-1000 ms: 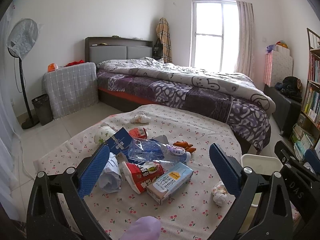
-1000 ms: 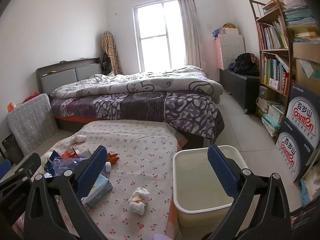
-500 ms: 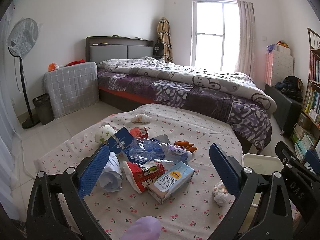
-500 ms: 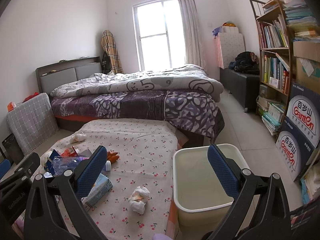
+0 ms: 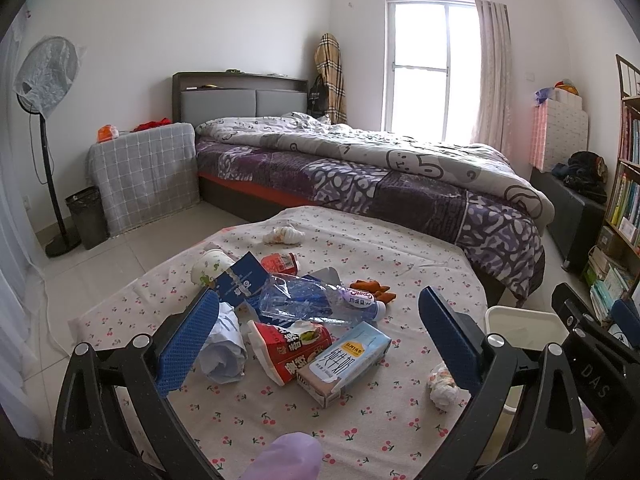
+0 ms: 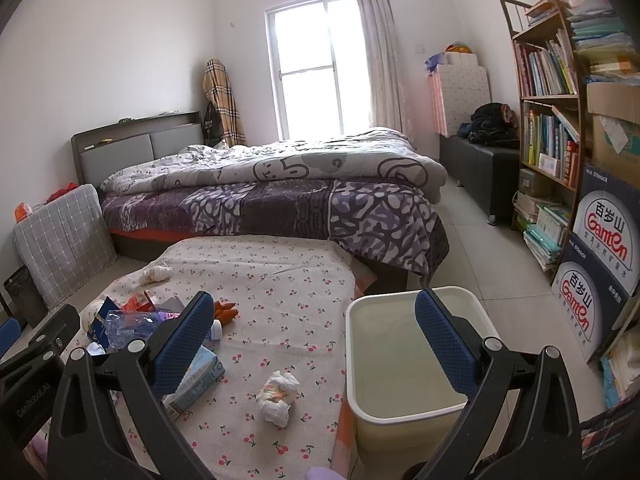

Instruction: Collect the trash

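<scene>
Trash lies on a cherry-print cloth (image 5: 360, 252): a crushed clear bottle (image 5: 316, 300), a red snack cup (image 5: 288, 344), a light blue carton (image 5: 344, 360), crumpled paper (image 5: 224, 348) and a tissue wad (image 5: 440, 388), which also shows in the right wrist view (image 6: 276, 396). A cream bin (image 6: 404, 360) stands to the right of the cloth. My left gripper (image 5: 320, 332) is open and empty above the pile. My right gripper (image 6: 316, 340) is open and empty, between the tissue wad and the bin.
A bed (image 5: 380, 176) stands behind the cloth. A fan (image 5: 44, 80) and a dark bin (image 5: 86, 216) are at the left wall. A bookshelf (image 6: 552, 120) and stacked water boxes (image 6: 600, 260) line the right side.
Both grippers drifted slightly; the views shift a little. Nothing was taken hold of or let go.
</scene>
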Motion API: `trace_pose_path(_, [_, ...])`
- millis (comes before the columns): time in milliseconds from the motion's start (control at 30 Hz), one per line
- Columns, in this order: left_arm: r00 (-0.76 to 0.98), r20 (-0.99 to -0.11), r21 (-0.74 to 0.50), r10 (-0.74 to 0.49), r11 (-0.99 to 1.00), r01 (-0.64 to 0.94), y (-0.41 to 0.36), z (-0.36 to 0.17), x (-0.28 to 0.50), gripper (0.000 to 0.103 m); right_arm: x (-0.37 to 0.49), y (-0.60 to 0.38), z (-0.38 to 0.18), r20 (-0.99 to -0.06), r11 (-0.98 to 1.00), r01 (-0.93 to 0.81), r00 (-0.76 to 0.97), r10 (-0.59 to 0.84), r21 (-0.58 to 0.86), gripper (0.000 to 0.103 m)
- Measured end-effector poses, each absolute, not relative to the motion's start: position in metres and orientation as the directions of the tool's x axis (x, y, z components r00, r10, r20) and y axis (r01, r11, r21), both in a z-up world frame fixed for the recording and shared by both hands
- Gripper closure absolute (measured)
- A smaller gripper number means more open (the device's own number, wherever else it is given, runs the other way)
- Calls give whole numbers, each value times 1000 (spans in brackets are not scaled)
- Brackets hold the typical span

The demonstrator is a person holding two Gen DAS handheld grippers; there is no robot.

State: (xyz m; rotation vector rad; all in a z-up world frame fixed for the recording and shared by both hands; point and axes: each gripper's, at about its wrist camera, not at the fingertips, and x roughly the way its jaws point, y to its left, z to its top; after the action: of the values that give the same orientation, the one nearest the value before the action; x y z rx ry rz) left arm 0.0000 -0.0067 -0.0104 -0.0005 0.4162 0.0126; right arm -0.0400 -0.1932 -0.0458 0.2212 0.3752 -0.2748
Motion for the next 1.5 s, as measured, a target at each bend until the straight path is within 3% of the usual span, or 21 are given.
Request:
trace_pose_path(100, [907, -421, 0, 8, 1000, -9, -7, -16, 1, 7, -39, -194, -48, -402, 939, 303, 890, -216, 165, 5])
trace_pose_path(200, [870, -492, 5, 12, 1000, -10, 3, -31, 11, 7, -30, -196, -52, -465, 936, 305, 864, -195, 175, 5])
trace_pose_path(300, [825, -563, 81, 51, 997, -6, 10, -35, 26, 7, -16, -201, -54, -537, 933, 308, 827, -166, 187, 5])
trace_pose_path(333, [793, -600, 172, 104, 985, 0, 10, -32, 31, 7, -10, -201, -54, -560, 934, 309, 813, -161, 180, 5])
trace_pose_path(433, [777, -621, 189, 105, 982, 18, 10, -25, 49, 7, 7, -202, -51, -627, 944, 293, 766, -137, 152, 6])
trace_pose_path(567, [725, -685, 162, 73, 985, 54, 14, -19, 77, 7, 38, -212, -49, -746, 955, 252, 664, -52, 158, 6])
trace_pose_path(800, [504, -862, 160, 46, 969, 186, 11, -62, 123, 7, 69, -229, -74, -826, 960, 234, 564, -6, 153, 6])
trace_pose_path(900, [384, -923, 63, -37, 967, 246, 3, -92, 132, 7, 74, -236, -91, -845, 958, 246, 535, -10, 145, 6])
trace_pose_path(1267, [253, -966, 29, -56, 947, 319, -28, -154, 174, 9, 94, -247, -116, -883, 947, 257, 466, 52, 191, 6])
trace_pose_path(1400, [200, -978, 2, -65, 948, 320, -32, -175, 190, 14, 102, -250, -128, -904, 939, 277, 423, 71, 203, 6])
trace_pose_path(1500, [191, -981, 45, -20, 942, 331, -36, -187, 192, 23, 104, -247, -136, -915, 940, 273, 396, 83, 204, 6])
